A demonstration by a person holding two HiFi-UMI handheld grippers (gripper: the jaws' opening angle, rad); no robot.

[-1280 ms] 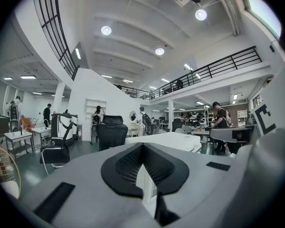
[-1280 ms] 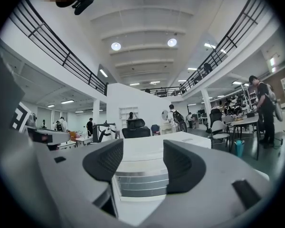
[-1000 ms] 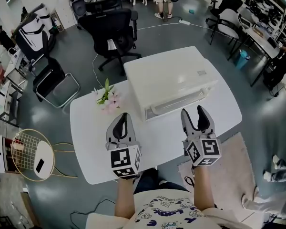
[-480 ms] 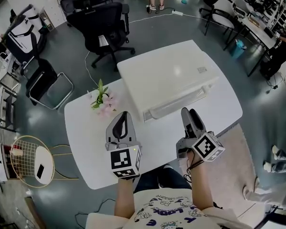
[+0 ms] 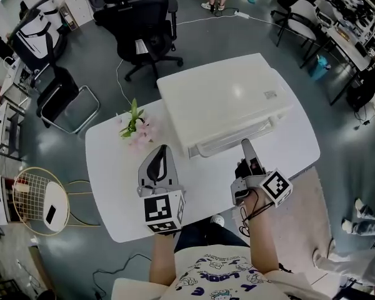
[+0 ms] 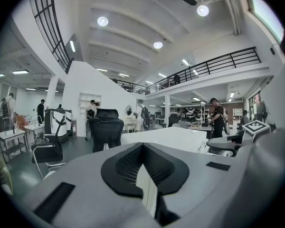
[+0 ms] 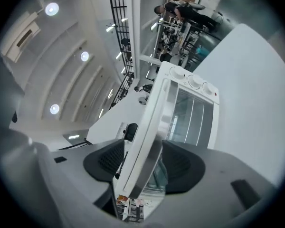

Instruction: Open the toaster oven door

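right gripper (image 5: 246, 151) jaws apart around toaster oven (image 5: 222, 99) door handle (image 5: 224, 144)

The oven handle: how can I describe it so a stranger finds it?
On the white table stands a white oven beside pink flowers. The handle is the long pale bar along the oven's front, toward the person; it alone lies between the right gripper's open jaws.

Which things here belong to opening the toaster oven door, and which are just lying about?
Job: toaster oven, door handle, right gripper with jaws open around the handle.
Lying about: flowers on the table, office chair on the floor; left gripper hovers shut, idle.
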